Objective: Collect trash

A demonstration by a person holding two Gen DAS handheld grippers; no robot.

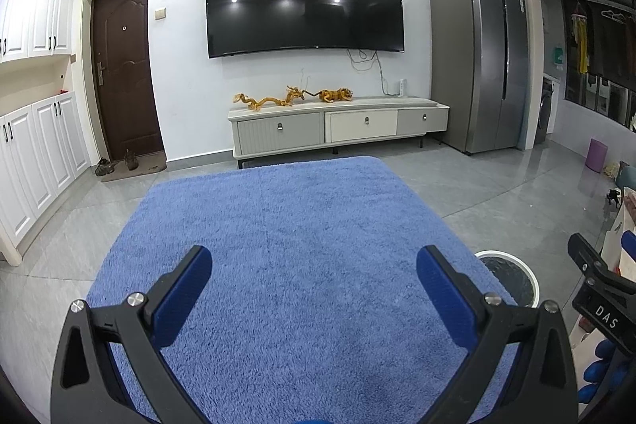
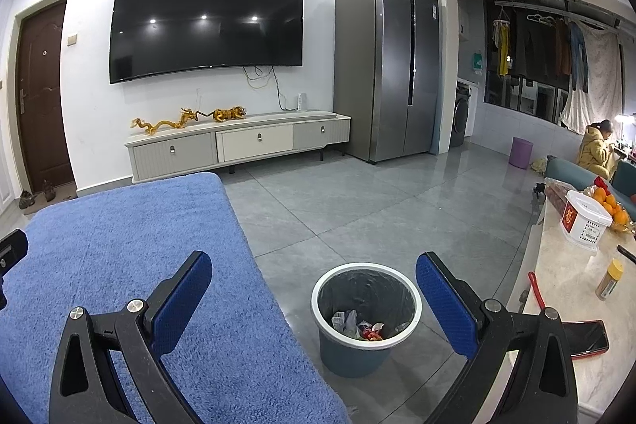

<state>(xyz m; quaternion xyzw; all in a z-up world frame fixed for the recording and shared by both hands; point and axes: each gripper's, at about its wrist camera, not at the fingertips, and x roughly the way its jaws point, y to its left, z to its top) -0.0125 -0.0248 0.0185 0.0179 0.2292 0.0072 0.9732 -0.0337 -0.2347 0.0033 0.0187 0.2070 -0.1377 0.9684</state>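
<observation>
A blue trash bin (image 2: 365, 320) with a white rim and a clear liner stands on the grey floor, right of the blue fluffy cover (image 2: 131, 265). Crumpled wrappers (image 2: 359, 326) lie at its bottom. My right gripper (image 2: 314, 289) is open and empty, held above and in front of the bin. My left gripper (image 1: 314, 289) is open and empty over the blue cover (image 1: 298, 245). The bin's rim (image 1: 507, 275) shows at the right in the left wrist view, beside the right gripper's body (image 1: 600, 301).
A light counter (image 2: 568, 289) at the right holds a white basket (image 2: 584, 221), oranges (image 2: 612, 207), a spice jar (image 2: 610, 279), a red-handled tool (image 2: 536, 291) and a phone (image 2: 586, 338). A TV stand (image 2: 238, 142), fridge (image 2: 387, 66), purple bin (image 2: 521, 152) and seated person (image 2: 596, 150) lie beyond.
</observation>
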